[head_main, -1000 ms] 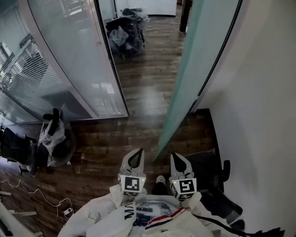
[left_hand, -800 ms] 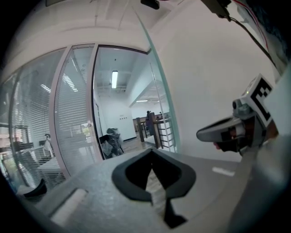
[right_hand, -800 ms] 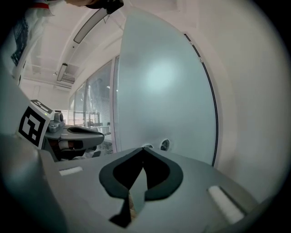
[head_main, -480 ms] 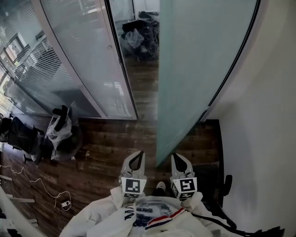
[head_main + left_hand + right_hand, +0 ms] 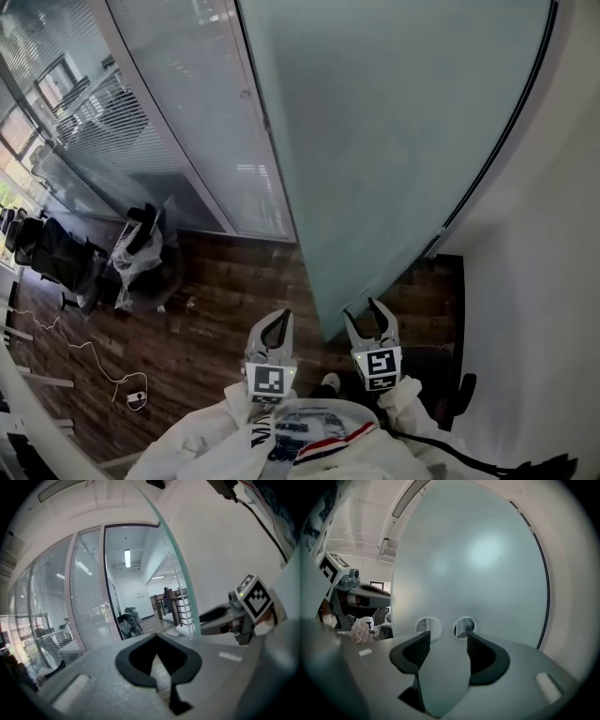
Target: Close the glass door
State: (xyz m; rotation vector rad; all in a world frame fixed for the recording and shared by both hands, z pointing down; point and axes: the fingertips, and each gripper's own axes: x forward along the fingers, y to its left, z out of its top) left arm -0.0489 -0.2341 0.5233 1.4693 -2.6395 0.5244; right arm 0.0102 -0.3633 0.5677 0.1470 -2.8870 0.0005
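The frosted glass door (image 5: 394, 141) fills the upper right of the head view, its lower corner just beyond my two grippers. My left gripper (image 5: 275, 321) is shut and empty, left of the door's edge (image 5: 185, 597). My right gripper (image 5: 366, 311) faces the door's panel (image 5: 478, 564). Its jaws are opening and stand apart, with nothing gripped between them. Two round holes (image 5: 464, 626) in the panel show just past the fingertips. In the left gripper view, the right gripper (image 5: 215, 617) shows beside the door.
A fixed glass wall with blinds (image 5: 178, 112) stands to the left. Stuffed bags (image 5: 141, 253) and a dark chair (image 5: 52, 258) sit at its foot, with a cable (image 5: 84, 361) on the wooden floor (image 5: 225, 291). A white wall (image 5: 544, 281) closes the right side.
The door has swung left across the doorway and now hides the room beyond. My right gripper's jaws have gone from shut to spread apart. The left gripper has hardly moved.
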